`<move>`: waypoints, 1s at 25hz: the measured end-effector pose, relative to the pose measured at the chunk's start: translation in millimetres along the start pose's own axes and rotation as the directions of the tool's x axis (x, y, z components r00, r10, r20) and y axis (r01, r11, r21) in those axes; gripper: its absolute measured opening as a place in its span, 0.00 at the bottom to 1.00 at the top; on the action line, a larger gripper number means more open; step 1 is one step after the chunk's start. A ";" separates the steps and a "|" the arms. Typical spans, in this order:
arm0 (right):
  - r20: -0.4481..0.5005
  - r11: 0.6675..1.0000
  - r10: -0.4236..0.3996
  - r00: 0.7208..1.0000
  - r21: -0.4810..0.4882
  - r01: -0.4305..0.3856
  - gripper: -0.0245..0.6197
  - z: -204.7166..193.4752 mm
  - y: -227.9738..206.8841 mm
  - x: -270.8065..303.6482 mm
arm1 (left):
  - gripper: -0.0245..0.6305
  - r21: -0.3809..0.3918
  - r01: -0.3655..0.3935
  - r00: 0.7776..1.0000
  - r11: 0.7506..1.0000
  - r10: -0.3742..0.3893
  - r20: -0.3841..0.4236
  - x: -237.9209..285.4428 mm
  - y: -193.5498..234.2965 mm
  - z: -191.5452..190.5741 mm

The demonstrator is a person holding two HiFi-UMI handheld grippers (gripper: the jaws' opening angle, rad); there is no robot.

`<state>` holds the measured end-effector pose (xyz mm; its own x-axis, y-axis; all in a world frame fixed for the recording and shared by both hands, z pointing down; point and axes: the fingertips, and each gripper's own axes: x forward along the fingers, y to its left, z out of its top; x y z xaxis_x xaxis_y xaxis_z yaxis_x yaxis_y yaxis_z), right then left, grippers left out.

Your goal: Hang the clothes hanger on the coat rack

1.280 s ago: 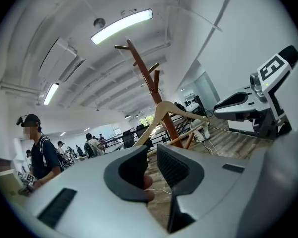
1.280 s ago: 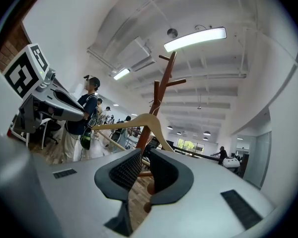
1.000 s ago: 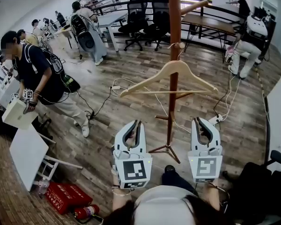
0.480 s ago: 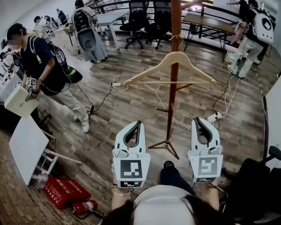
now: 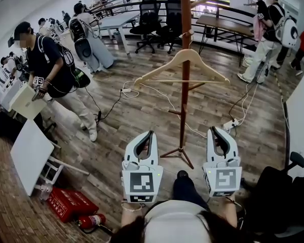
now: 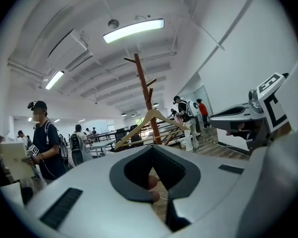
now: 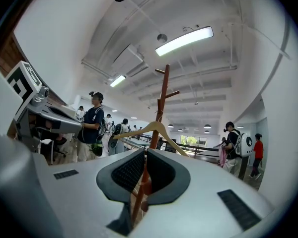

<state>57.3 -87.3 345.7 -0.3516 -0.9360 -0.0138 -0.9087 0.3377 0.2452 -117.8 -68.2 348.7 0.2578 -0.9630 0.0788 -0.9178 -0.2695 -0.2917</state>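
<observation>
Left gripper [image 5: 148, 135], right gripper [image 5: 214, 131]: fingers pressed together, empty. Clothes hanger [image 5: 185, 65] hangs on coat rack [image 5: 184, 115], well ahead of them (hanging looks done). Next: probably just keep clear.

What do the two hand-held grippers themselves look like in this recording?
The left hand-held gripper and the right hand-held gripper both have pale grey, curved shells with a black inner lining. Each carries a white cube printed with black square markers.

Wooden hanger [image 5: 192, 56] hangs on the coat rack [image 5: 184, 115].
</observation>
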 end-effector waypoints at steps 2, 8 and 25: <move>0.001 1.000 0.002 1.000 0.002 -0.002 0.11 -0.1 1.4 -7.6 | 0.05 -0.004 -0.001 1.000 1.000 0.001 -0.002 -7.6 -3.9 -1.1; 0.003 1.000 0.015 1.000 -0.004 -0.015 0.10 0.1 12.8 -29.4 | 0.05 -0.010 -0.014 1.000 1.000 0.014 -0.006 -32.5 -10.0 -6.7; 0.008 0.999 0.027 1.000 -0.026 -0.027 0.10 2.1 29.4 -72.2 | 0.05 -0.018 -0.029 1.000 0.999 0.029 -0.008 -81.9 -26.1 -11.8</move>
<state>55.6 -9.6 351.9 -0.3782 -0.9256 -0.0150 -0.8927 0.3603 0.2708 -118.5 17.7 361.1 0.2289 -0.9703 0.0779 -0.9301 -0.2416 -0.2768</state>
